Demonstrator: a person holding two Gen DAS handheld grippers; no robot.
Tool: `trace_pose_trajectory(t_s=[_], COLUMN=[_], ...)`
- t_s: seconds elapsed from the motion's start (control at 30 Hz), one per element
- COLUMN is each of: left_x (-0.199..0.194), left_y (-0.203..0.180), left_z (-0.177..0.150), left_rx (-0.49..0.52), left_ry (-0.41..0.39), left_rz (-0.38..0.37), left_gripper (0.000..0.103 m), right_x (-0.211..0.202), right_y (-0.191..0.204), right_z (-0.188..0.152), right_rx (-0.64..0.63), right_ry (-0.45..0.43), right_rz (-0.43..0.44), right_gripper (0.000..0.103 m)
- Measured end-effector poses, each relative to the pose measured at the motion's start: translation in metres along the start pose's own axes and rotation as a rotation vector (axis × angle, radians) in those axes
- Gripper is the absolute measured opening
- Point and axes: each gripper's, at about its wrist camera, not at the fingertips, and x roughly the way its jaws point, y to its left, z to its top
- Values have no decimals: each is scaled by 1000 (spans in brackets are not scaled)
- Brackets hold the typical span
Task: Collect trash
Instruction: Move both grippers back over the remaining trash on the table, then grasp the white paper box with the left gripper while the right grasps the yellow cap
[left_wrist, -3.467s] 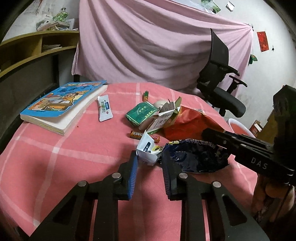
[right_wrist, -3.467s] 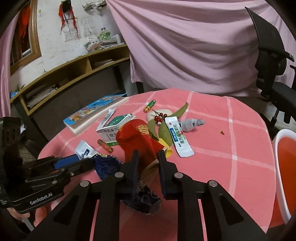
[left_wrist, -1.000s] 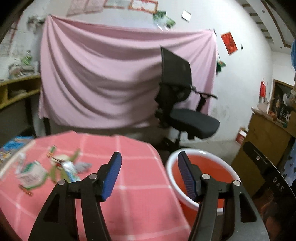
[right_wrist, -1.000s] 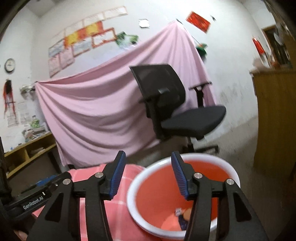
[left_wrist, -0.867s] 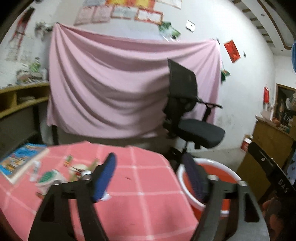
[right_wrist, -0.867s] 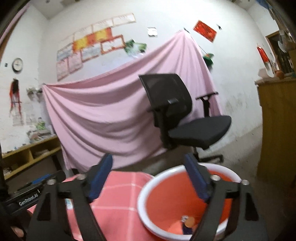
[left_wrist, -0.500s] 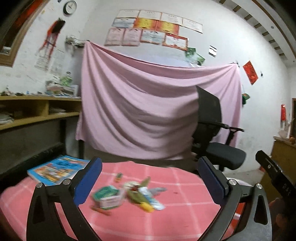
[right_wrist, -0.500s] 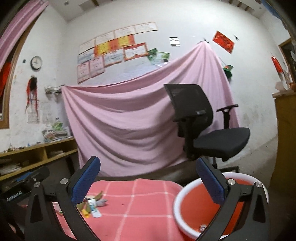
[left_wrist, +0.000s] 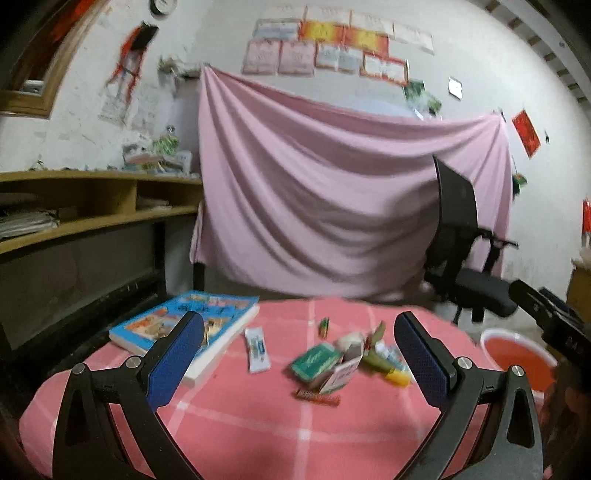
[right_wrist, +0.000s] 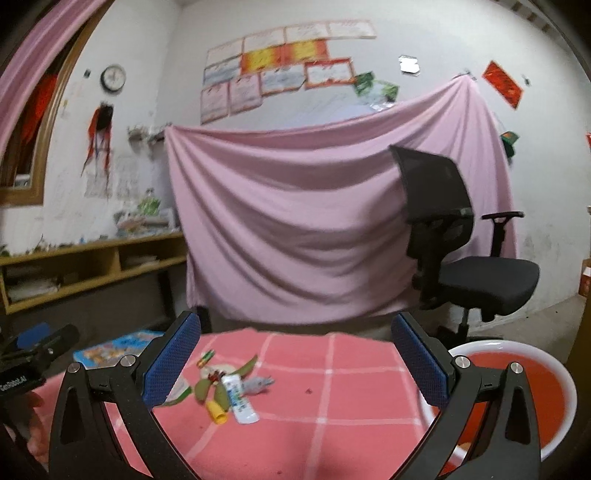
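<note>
Both grippers hover above the near edge of a round table (left_wrist: 236, 435) with a pink checked cloth. My left gripper (left_wrist: 299, 363) is wide open and empty. Beyond it lies the litter: a green packet (left_wrist: 315, 360), a small carton (left_wrist: 341, 373), a brown bar wrapper (left_wrist: 317, 396), a white sachet (left_wrist: 257, 349), peels and a tube (left_wrist: 388, 363). My right gripper (right_wrist: 297, 365) is also wide open with nothing in it; past it I see a white tube (right_wrist: 240, 400), a yellow cap (right_wrist: 216, 407) and green peels (right_wrist: 207, 384). The red basin with a white rim (right_wrist: 554, 384) stands low at the right.
A thick blue picture book (left_wrist: 177, 328) lies at the table's left side. A black office chair (right_wrist: 454, 254) stands behind the table before a pink hanging sheet (left_wrist: 332, 206). Wooden shelves (left_wrist: 81, 206) run along the left wall. The right gripper's body (left_wrist: 550, 325) shows at the left view's right edge.
Both grippers opened from half open to wide open and swung left, away from the red basin and back toward the table. The litter and the book have come into view.
</note>
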Motion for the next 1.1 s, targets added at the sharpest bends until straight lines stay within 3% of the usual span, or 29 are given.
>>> trace_pose_trajectory(t_s=[0.17, 0.23, 0.33, 0.43, 0.5, 0.6, 0.8, 0.97, 1.1], left_x=[24, 37, 52, 63, 69, 78, 86, 86, 90], left_y=[4, 4, 4, 3, 1, 1, 7, -2, -6], left_z=[-5, -7, -10, -11, -12, -13, -7, -4, -6], left_rx=[27, 22, 3, -3, -4, -17, -78, -35, -24], left_ry=[131, 207, 286, 351, 387, 432, 455, 478, 499], left_rz=[-49, -80, -119, -174, -211, -248, -295, -328, -330], left_gripper=[101, 100, 98, 82, 63, 49, 35, 23, 14], right_x=[27, 40, 55, 66, 71, 75, 84, 93, 99], right_y=[13, 17, 22, 25, 28, 31, 39, 45, 48], right_z=[-12, -18, -29, -35, -38, -42, -47, -52, -57], right_rx=[-19, -23, -31, -38, -45, -51, -77, -95, -106], right_ry=[138, 206, 306, 378, 420, 462, 532, 594, 640], right_rz=[57, 89, 128, 167, 194, 219, 268, 297, 306], right_gripper=[103, 97, 75, 64, 52, 37, 33, 33, 16])
